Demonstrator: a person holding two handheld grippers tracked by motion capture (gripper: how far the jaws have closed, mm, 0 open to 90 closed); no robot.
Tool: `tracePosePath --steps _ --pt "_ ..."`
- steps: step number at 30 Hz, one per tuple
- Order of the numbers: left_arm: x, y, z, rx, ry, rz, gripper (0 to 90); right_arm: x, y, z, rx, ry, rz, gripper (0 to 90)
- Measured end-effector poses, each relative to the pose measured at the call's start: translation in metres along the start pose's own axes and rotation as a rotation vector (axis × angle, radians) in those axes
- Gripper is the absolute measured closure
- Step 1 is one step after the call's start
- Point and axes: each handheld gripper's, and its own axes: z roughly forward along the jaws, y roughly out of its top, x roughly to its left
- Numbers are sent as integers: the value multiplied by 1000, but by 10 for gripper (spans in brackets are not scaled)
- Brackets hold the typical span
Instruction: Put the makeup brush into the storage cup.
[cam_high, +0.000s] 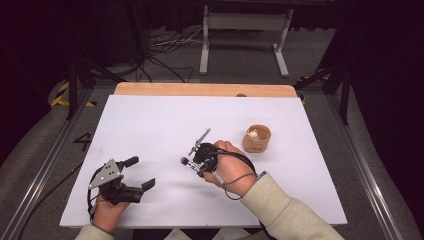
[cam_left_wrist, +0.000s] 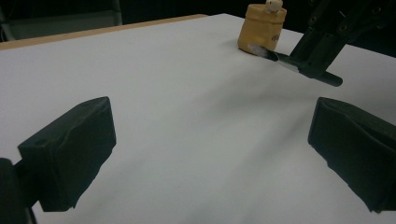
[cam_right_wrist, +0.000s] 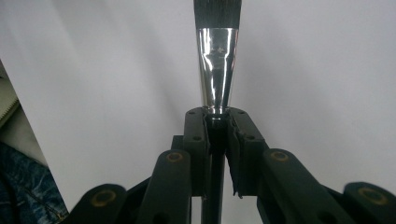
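My right gripper (cam_high: 199, 151) hovers over the middle of the white table (cam_high: 160, 120), shut on a thin brush (cam_high: 202, 138). In the right gripper view the jaws (cam_right_wrist: 217, 122) clamp the black handle just below the shiny silver ferrule (cam_right_wrist: 217, 65), and dark bristles show at the top edge. From the left gripper view the right gripper (cam_left_wrist: 310, 56) holds the brush (cam_left_wrist: 264, 52) with its ferrule end toward the tan cup (cam_left_wrist: 262, 29). My left gripper (cam_high: 141, 172) rests low at the front left, jaws wide apart with nothing between them (cam_left_wrist: 210, 154).
A small tan cup (cam_high: 257, 139) with a white object inside stands right of centre, just beyond my right hand. A wooden strip (cam_high: 200, 90) borders the table's far edge. Cables trail from both grippers.
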Motion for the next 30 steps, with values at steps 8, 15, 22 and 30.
tracePosePath --steps 8,15,22,30 --pt "0 0 0 -4 3 3 14 -4 -7 -10 -109 -25 20 795" --pt "0 0 0 -4 4 0 14 -5 -14 -21 -233 -51 48 795" --pt "0 0 0 -2 3 -1 14 -5 -21 -29 -351 -85 102 795" --pt "0 0 0 -2 4 0 14 -13 -33 -37 -551 -103 179 795"
